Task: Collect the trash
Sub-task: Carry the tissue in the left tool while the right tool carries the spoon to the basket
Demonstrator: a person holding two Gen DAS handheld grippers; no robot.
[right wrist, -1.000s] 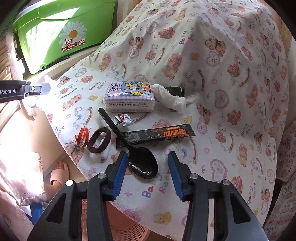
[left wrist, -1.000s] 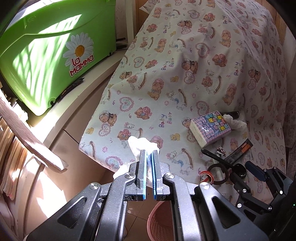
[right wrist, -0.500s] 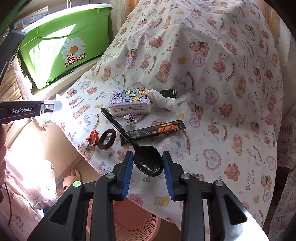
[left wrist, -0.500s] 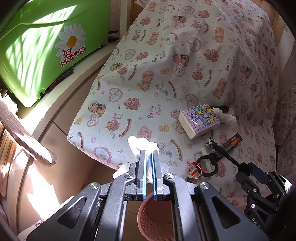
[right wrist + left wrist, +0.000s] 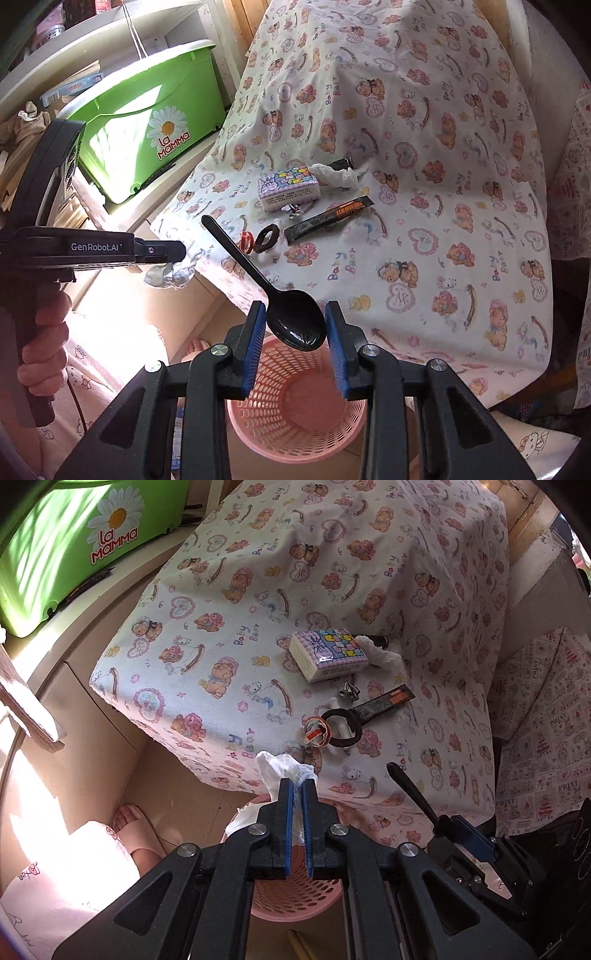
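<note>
Left wrist view: my left gripper [image 5: 297,790] is clamped tight on one crumpled tissue [image 5: 284,770] above the pink basket [image 5: 295,897]. Right wrist view: my right gripper [image 5: 295,328] pinches one black spoon [image 5: 295,325] by its bowl over that basket [image 5: 295,406], which looks empty; the gripper tilts downward.

Left tool [image 5: 297,794] clamped on crumpled tissue [image 5: 284,770], above pink basket [image 5: 295,904]; bear-print cloth [image 5: 295,590] beyond.
</note>
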